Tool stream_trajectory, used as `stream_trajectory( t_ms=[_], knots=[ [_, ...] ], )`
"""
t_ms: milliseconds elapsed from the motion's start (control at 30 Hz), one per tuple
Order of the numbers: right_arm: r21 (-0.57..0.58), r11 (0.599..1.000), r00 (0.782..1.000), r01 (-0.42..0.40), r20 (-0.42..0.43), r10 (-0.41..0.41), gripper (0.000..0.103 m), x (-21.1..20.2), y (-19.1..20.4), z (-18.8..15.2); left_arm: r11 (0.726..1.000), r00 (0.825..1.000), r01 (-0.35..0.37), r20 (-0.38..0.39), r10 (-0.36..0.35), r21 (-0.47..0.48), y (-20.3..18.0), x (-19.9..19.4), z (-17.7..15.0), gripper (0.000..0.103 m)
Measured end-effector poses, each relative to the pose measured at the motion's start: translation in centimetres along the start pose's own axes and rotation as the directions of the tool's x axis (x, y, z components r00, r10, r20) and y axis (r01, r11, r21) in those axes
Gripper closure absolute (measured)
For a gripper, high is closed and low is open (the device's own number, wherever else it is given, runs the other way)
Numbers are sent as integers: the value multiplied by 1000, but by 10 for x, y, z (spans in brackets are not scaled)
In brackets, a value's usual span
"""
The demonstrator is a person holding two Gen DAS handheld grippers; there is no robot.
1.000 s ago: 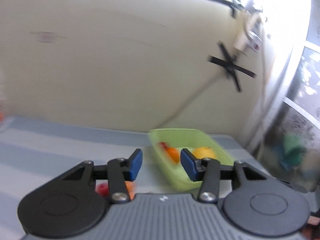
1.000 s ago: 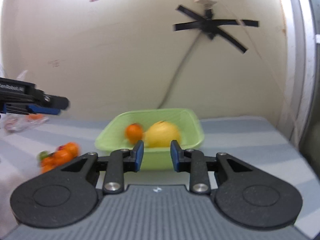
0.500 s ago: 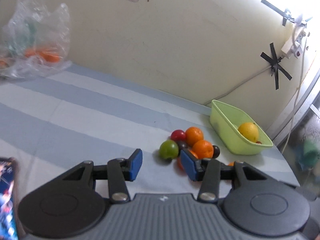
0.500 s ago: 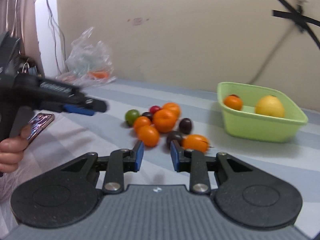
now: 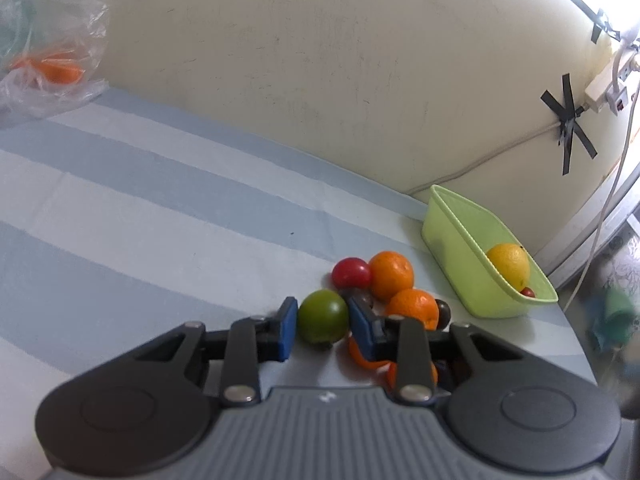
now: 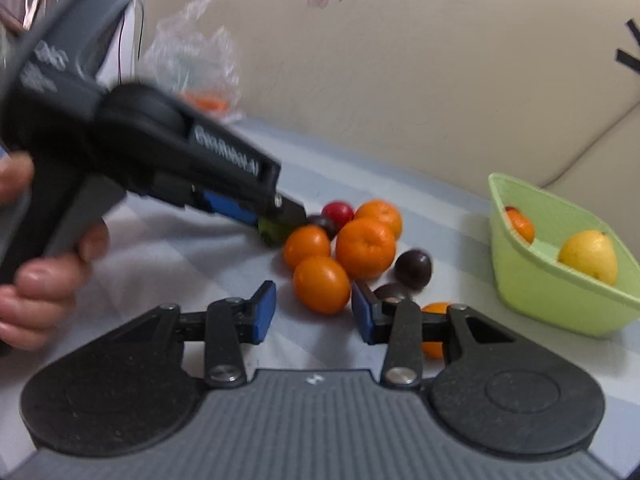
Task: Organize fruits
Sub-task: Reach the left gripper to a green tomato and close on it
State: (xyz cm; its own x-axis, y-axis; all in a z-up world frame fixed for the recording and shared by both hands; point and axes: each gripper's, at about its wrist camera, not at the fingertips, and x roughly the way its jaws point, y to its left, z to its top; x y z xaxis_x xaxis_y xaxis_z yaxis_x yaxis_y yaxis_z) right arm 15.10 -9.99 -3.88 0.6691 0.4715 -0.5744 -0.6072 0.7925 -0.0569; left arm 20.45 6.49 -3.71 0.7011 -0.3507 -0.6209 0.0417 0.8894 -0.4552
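A cluster of round oranges (image 6: 365, 247), dark plums (image 6: 414, 269) and a round green fruit (image 5: 323, 315) was gathered on the striped tablecloth (image 5: 140, 216). A light-green plastic tub (image 6: 560, 296) holding a yellow lemon (image 6: 589, 255) was set to its right. A crumpled clear plastic bag (image 5: 48, 40) was left far left, against the wall.

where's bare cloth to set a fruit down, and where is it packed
Bare: the striped cloth between the plastic bag and the fruit pile. Packed: pile to green basket, both grippers working there.

Green fruit (image 5: 323, 317) sits at pile's edge w/ oranges (image 6: 365, 247) & plums nearby (lemon (image 6: 588, 255) in green bin (image 6: 560, 304)).
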Motion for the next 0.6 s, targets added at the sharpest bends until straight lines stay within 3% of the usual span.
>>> stream_trajectory(
  t_ms=[233, 367, 600],
  knots=[
    [48, 999, 999, -13, 31, 11, 70, -28, -6, -13, 1000, 999, 27, 40, -27, 4, -3, -41, -22, 75],
    [85, 996, 999, -6, 45, 2, 70, -57, -10, -34, 995, 995, 102, 16, -102, 20, -16, -60, -45, 75],
    [268, 960, 995, 87, 32, -99, 70, -104, -38, -72, 967, 978, 208, -50, -203, 148, -73, -55, -76, 74]
  ],
)
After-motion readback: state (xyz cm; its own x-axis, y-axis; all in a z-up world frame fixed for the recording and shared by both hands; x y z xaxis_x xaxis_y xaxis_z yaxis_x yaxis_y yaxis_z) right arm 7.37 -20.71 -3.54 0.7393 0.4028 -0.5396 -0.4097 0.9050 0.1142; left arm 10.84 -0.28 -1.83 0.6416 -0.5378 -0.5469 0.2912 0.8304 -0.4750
